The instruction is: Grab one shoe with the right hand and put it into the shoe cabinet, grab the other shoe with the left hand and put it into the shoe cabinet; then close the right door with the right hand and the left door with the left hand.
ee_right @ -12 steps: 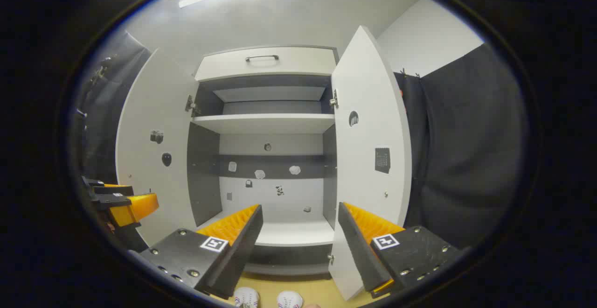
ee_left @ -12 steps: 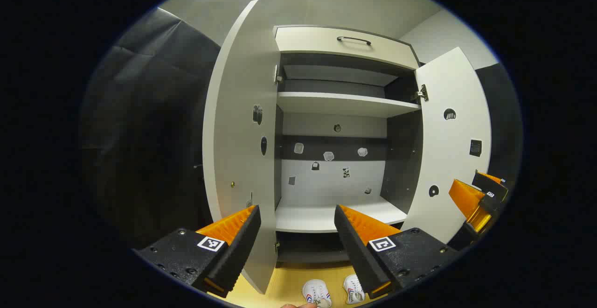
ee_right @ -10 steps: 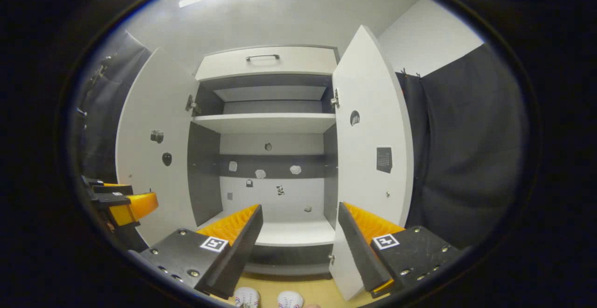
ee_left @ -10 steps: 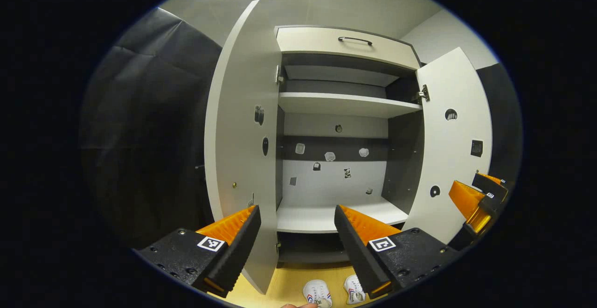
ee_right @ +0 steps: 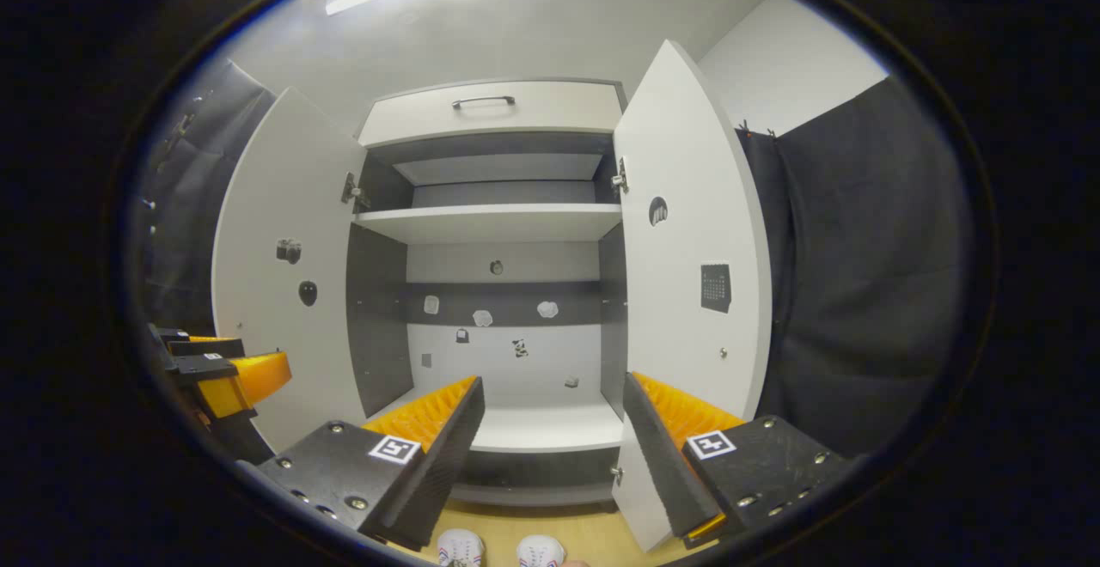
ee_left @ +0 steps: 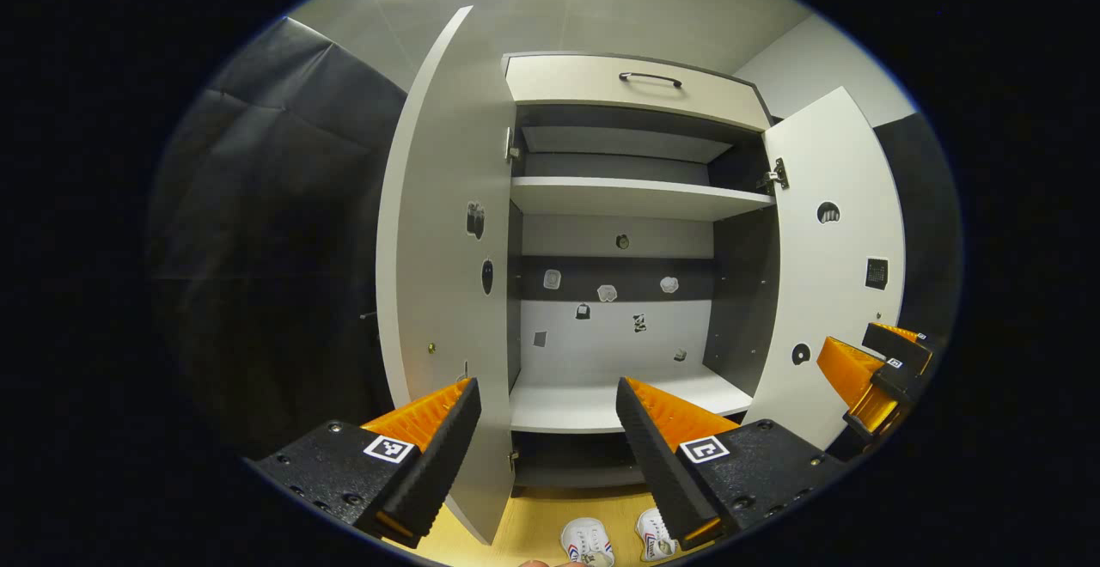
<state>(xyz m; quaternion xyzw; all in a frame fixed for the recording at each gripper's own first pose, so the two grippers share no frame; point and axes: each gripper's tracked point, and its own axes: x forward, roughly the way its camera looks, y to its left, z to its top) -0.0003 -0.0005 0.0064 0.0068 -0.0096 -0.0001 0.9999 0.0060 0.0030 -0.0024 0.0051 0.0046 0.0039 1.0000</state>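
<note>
The white shoe cabinet (ee_left: 636, 86) (ee_right: 490, 107) stands straight ahead with both doors swung wide. Its left door (ee_left: 438, 240) (ee_right: 284, 206) and right door (ee_left: 838, 258) (ee_right: 687, 232) are white with small stickers. The lower shelf (ee_left: 601, 404) (ee_right: 541, 429) is bare. Two white shoes (ee_left: 589, 541) (ee_right: 460, 547) sit side by side on the wooden floor below the cabinet, at the bottom edge of both views. My left gripper (ee_left: 546, 391) is open, held in front of the left door's edge. My right gripper (ee_right: 550, 391) is open before the right door's lower edge.
An upper shelf (ee_left: 636, 198) and a top drawer with a dark handle (ee_left: 650, 77) sit above. Black cloth hangs to the left (ee_left: 275, 232) and to the right (ee_right: 859, 275) of the cabinet. The wooden floor (ee_left: 533, 520) runs under the cabinet front.
Both views have shifted slightly; the cabinet sits a touch lower in the left gripper view and the right door looks a little larger in the right gripper view. Both grippers stay open.
</note>
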